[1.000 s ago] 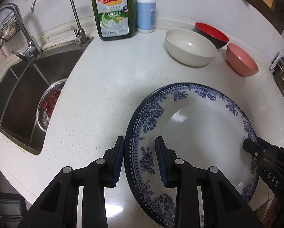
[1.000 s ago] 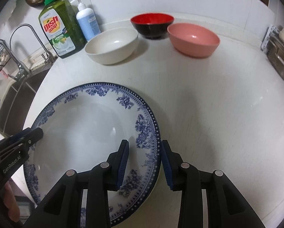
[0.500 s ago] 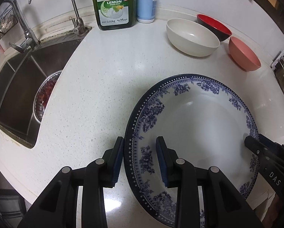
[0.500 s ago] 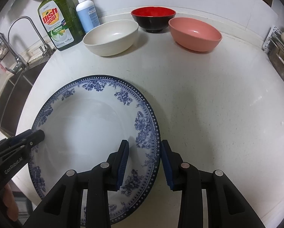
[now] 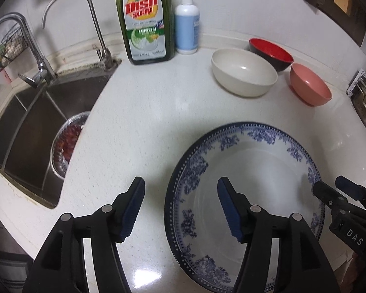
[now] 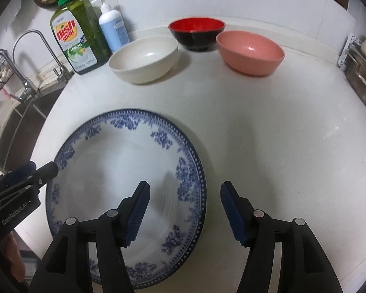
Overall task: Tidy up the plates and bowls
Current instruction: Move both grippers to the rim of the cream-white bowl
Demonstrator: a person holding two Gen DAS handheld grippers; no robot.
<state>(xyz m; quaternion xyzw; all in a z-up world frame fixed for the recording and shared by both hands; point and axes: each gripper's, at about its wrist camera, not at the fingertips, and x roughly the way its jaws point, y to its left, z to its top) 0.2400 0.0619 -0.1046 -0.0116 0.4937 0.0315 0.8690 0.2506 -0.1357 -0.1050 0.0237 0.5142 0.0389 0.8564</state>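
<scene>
Your left gripper and right gripper have just opened off the blue-and-white floral china plate, now flat on the white speckled countertop, while three bowls wait unstacked behind it.

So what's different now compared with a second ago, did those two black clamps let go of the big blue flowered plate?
Yes. Both have just opened: the left gripper and right gripper each pinched a side of the blue-and-white plate's rim, and now their pads stand clear of it, the rim between them untouched. The plate rests flat on the white counter. The cream bowl, red-and-black bowl and pink bowl stayed put.
</scene>
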